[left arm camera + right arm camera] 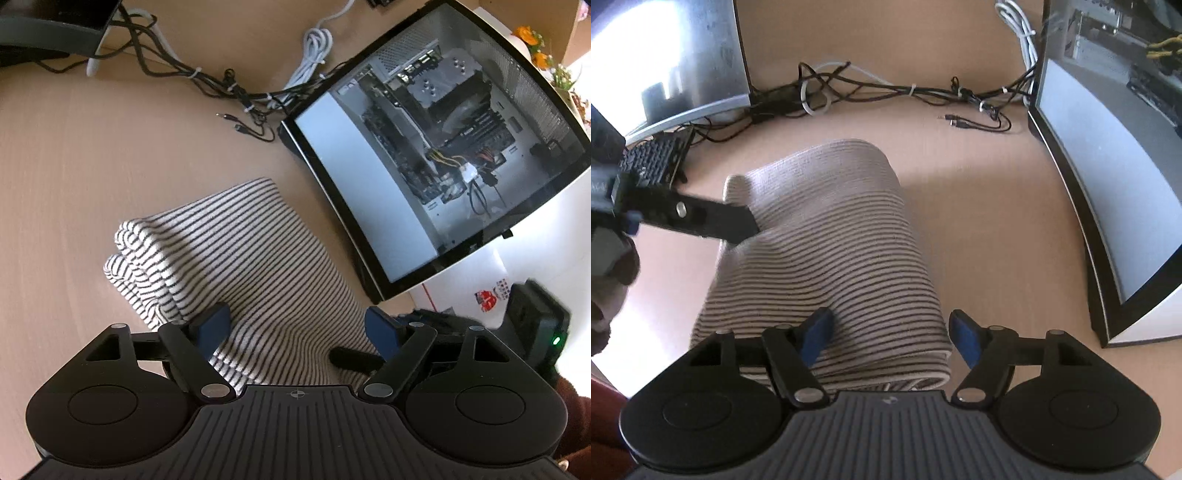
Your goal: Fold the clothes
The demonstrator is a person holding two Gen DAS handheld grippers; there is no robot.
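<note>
Your left gripper [297, 328] and right gripper [888, 334] both stand wide apart, gripping nothing, over the folded black-and-white striped knit garment [236, 251]; it looks released to settle flat.

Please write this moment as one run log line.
striped garment: folded, on desk | left tool: open above it | right tool: open above it
</note>
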